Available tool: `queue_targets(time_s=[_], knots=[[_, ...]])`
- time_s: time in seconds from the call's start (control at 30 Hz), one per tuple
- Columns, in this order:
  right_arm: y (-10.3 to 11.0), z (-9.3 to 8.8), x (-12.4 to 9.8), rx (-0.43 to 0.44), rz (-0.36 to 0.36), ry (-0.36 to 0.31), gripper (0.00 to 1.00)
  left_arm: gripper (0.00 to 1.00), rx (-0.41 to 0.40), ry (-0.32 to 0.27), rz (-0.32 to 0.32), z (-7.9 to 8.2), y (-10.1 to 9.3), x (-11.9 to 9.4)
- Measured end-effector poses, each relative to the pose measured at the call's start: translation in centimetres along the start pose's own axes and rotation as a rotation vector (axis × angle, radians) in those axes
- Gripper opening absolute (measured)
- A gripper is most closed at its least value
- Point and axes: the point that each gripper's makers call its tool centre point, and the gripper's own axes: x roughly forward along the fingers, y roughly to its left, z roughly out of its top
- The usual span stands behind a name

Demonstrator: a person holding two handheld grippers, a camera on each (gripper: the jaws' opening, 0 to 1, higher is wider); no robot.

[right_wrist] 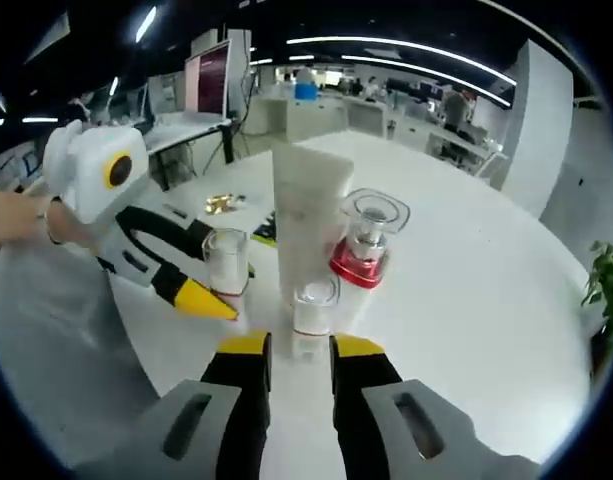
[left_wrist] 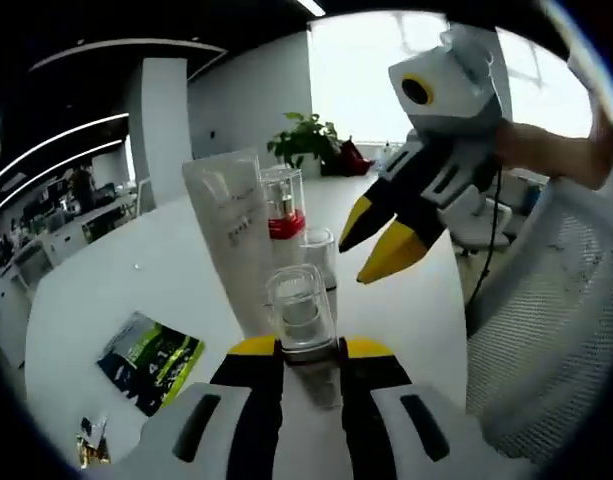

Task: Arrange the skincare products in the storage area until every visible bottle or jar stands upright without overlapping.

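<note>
- A glossy green and black leaflet (left_wrist: 149, 362) lies flat on the white table (left_wrist: 96, 290), near left.
- A leafy potted plant (left_wrist: 308, 140) stands at the table's far edge.
- A mesh chair back (left_wrist: 556, 330) stands on the right.
- A monitor (right_wrist: 208, 78) glows on a far desk.

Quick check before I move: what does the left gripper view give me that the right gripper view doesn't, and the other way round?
Left gripper view alone: a dark green leaflet lying flat on the table, and a white mesh chair back.

Right gripper view alone: a small gold item on the table, and a monitor on a desk behind.

Both: the white tube upright, the red-collared bottle beside it, two small clear jars, a potted plant, and the white table.
</note>
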Motion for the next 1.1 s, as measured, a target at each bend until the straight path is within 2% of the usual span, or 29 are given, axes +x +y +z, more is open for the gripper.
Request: queue_targets(time_s=[0.1,0.13,0.17,0.33,0.4,0.53,0.63,0.73,0.8,0.93,1.1], knots=[[0.1,-0.3,0.7,-0.014,0.006,0.019,0.25,0.16,0.018,0.031,-0.001,-0.8,0.0,0.2],[0.1,-0.3,0.8,-0.015,0.009,0.02,0.25,0.16,0.021,0.031,0.0,-0.9,0.0,0.2],[0.1,-0.4,1.0,-0.011,0.013,0.022,0.26,0.16,0.03,0.006,-0.01,-0.8,0.1,0.2],[-0.1,-1.3,2.1,-0.003,0.034,0.06,0.27,0.17,0.04,0.003,-0.038,-0.8,-0.4,0.3],[-0.2,-1.3,2.2,0.024,0.04,0.054,0.27,0.18,0.055,-0.006,-0.044,-0.7,-0.5,0.4],[-0.3,-1.5,2.5,0.019,0.033,0.062,0.26,0.19,0.089,-0.01,-0.058,-0.7,-0.7,0.4],[-0.5,-1.7,2.8,0.01,0.03,0.07,0.25,0.19,0.138,-0.015,-0.07,-0.7,-1.1,0.4],[-0.5,-1.8,2.8,0.004,0.031,0.07,0.25,0.19,0.24,-0.023,-0.088,-0.6,-1.7,0.4],[-0.7,-2.0,2.8,-0.008,0.022,0.076,0.25,0.19,0.275,-0.025,-0.099,-0.6,-2.2,0.3],[-1.2,-2.3,2.6,-0.01,0.009,0.078,0.24,0.21,0.288,-0.027,-0.104,-0.4,-2.6,0.3],[-0.5,-2.3,3.1,0.008,0.03,0.075,0.29,0.23,0.271,-0.027,-0.097,-0.3,-2.5,0.3]])
